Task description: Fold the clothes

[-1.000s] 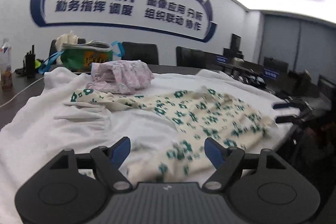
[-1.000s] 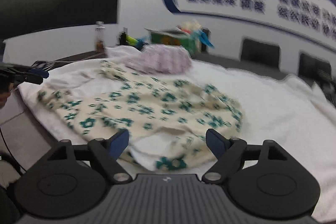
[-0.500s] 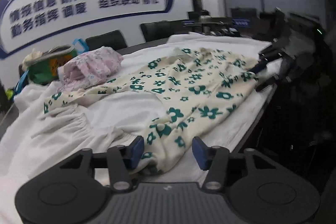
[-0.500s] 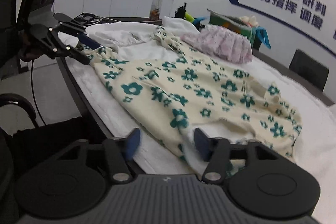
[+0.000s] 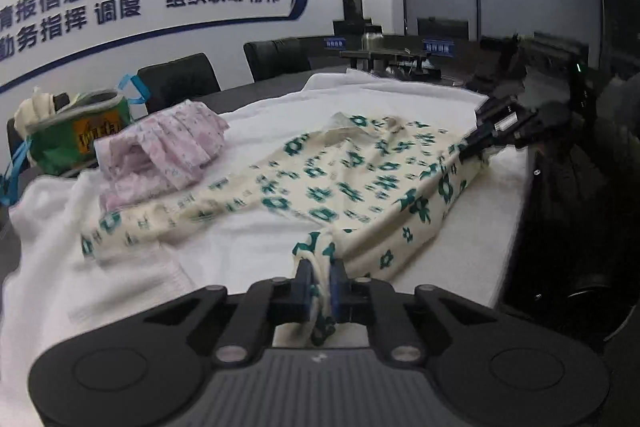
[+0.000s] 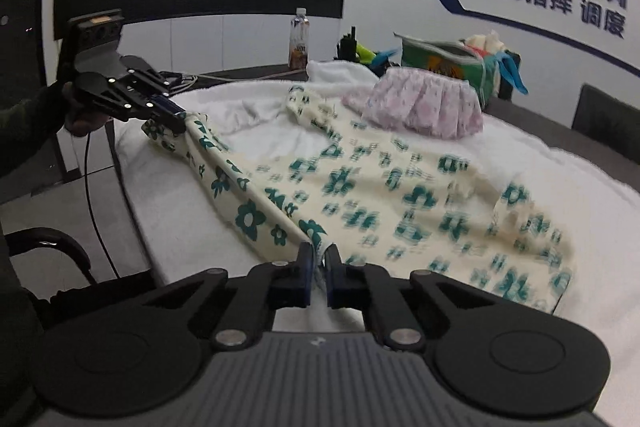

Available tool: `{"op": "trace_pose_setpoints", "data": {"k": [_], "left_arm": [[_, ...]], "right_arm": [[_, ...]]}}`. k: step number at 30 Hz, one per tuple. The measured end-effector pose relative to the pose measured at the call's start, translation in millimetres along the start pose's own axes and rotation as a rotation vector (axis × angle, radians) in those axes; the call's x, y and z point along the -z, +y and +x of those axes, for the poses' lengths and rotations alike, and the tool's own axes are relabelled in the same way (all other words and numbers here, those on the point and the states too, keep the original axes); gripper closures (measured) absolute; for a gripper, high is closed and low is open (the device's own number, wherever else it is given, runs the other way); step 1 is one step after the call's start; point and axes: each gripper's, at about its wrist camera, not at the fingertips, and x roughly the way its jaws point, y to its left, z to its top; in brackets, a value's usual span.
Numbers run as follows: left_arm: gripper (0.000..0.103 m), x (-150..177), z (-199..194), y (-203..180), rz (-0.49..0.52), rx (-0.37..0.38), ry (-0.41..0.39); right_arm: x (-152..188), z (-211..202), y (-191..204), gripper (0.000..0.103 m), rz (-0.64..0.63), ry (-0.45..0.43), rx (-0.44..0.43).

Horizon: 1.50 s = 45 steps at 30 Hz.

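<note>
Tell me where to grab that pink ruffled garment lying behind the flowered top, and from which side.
Judging by its pose, pinch the pink garment at its gathered upper edge, coming over the flowered top. That band forms a firm ridge; the ruffles below are loose. The green bag blocks the far side. Both grippers are clamped on the top now.
</note>
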Motion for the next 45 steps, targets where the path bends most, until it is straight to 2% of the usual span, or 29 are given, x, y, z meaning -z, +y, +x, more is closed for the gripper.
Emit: {"op": "trace_pose_setpoints", "data": {"k": [1,3,4,5,7,8,9,10,11,12,14,16,18,21,23,24,25,26,27,29,30,33,35,37,39,41,43,44,45], "left_arm": [[0.094,-10,6,10,0.003,0.002,0.016],[0.079,-26,25,30,-0.023,-0.086,0.037],[0.076,-32,34,40,-0.047,-0.140,0.048],[0.068,-37,41,49,-0.076,-0.200,0.054],[0.060,-37,38,63,-0.143,-0.297,0.057],[0.056,-33,27,68,-0.182,-0.328,0.046],[0.050,-28,14,72,-0.223,-0.355,0.032],[0.047,-20,-1,71,-0.254,-0.367,0.007],[0.038,-11,-17,68,-0.283,-0.375,-0.022],[0.029,0,-25,61,-0.310,-0.361,-0.043],[0.021,22,-37,45,-0.364,-0.324,-0.084],[0.021,41,-42,28,-0.400,-0.306,-0.096],[0.021,55,-33,9,-0.364,-0.350,-0.081],[0.021,66,-32,4,-0.349,-0.428,-0.105],[0.021,72,-30,9,-0.361,-0.472,-0.094],[0.027,74,-27,15,-0.365,-0.485,-0.074],[0.037,74,-25,17,-0.362,-0.490,-0.056],[0.074,75,-25,21,-0.361,-0.478,-0.036],[0.101,75,-27,26,-0.377,-0.464,-0.028],[0.102,77,-33,36,-0.418,-0.436,-0.017],[0.102,78,-39,39,-0.420,-0.450,-0.031],[0.101,75,-53,49,-0.448,-0.597,-0.076],[0.100,76,-62,54,-0.514,-0.630,-0.093],[0.084,78,-68,49,-0.543,-0.591,-0.113],[0.034,80,-71,37,-0.515,-0.489,-0.132],[0.026,80,-67,22,-0.440,-0.433,-0.143],[0.027,77,-55,14,-0.390,-0.411,-0.096],[0.043,77,-48,13,-0.379,-0.393,-0.065],[0.081,76,-41,15,-0.383,-0.375,-0.027]], "right_arm": [[-8,6,-11,0.098,0.003,-0.001,0.007],[-26,27,-36,0.097,0.020,0.007,0.056],[-34,42,-46,0.097,0.023,0.016,0.102],[-39,56,-55,0.091,0.034,0.032,0.156],[-47,82,-66,0.090,0.057,0.076,0.271],[-50,91,-68,0.082,0.060,0.102,0.327],[-52,91,-68,0.072,0.056,0.097,0.366],[-52,86,-65,0.067,0.048,0.070,0.390],[-50,77,-59,0.062,0.035,0.028,0.381],[-46,64,-49,0.058,0.014,-0.014,0.324],[-33,43,-29,0.051,-0.039,-0.056,0.192],[-17,36,-12,0.045,-0.092,-0.024,0.128],[3,37,0,0.044,-0.121,0.039,0.139],[26,37,-5,0.044,-0.055,0.087,0.197],[34,30,-16,0.044,0.012,0.058,0.222],[36,26,-19,0.044,0.038,0.048,0.229],[37,23,-20,0.044,0.058,0.043,0.233],[38,20,-21,0.044,0.079,0.038,0.237],[38,15,-20,0.042,0.085,0.028,0.239],[38,5,-13,0.038,0.076,-0.001,0.243],[36,2,-10,0.036,0.074,-0.017,0.245],[36,-9,-7,0.035,0.083,-0.033,0.263],[38,-15,-8,0.035,0.091,-0.031,0.290],[40,-20,-9,0.035,0.099,-0.029,0.316],[42,-26,-9,0.033,0.107,-0.027,0.343],[47,-30,-10,0.030,0.108,-0.020,0.368],[52,-29,-13,0.028,0.111,-0.010,0.387],[54,-27,-15,0.028,0.114,-0.006,0.389],[56,-25,-17,0.028,0.115,0.000,0.388]]}}
